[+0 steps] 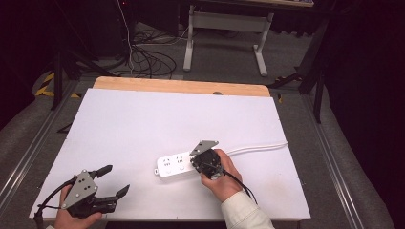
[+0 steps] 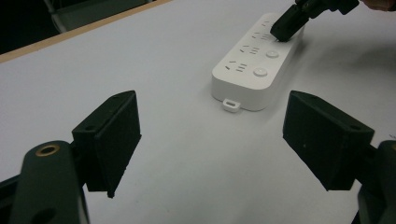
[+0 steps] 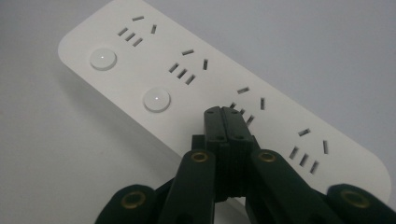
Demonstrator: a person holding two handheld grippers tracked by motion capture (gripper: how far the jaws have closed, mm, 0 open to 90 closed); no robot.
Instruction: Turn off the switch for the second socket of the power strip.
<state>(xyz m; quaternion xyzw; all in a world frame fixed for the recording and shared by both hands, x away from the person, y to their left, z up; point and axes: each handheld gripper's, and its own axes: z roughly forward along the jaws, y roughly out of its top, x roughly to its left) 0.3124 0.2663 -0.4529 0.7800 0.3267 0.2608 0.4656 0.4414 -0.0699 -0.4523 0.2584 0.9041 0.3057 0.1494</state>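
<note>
Looking down from the high view, we see a white power strip (image 1: 175,165) lying flat on the white table (image 1: 143,124), a little right of centre and near the front edge, its white cable (image 1: 258,148) running off to the right. Our right gripper (image 1: 197,162) comes down onto the strip's top face, held by the right hand (image 1: 220,179).

In the right gripper view, the two black jaws are pressed together with no gap between them and nothing caught in them, and their joined tip (image 3: 222,112) sits right over the strip (image 3: 196,79), at the third socket group counting from the rounded end. Two round buttons (image 3: 156,100) lie to the left of that tip, each beside its own set of slots.

Over on the left, our left gripper (image 1: 113,180) rests low near the front left corner of the table, well apart from the strip. In the left gripper view its jaws stand wide apart with bare table between them. Beyond them we see the strip (image 2: 254,70) with a small tab at its near end, and the other gripper's dark tip (image 2: 286,25) touching its top.
</note>
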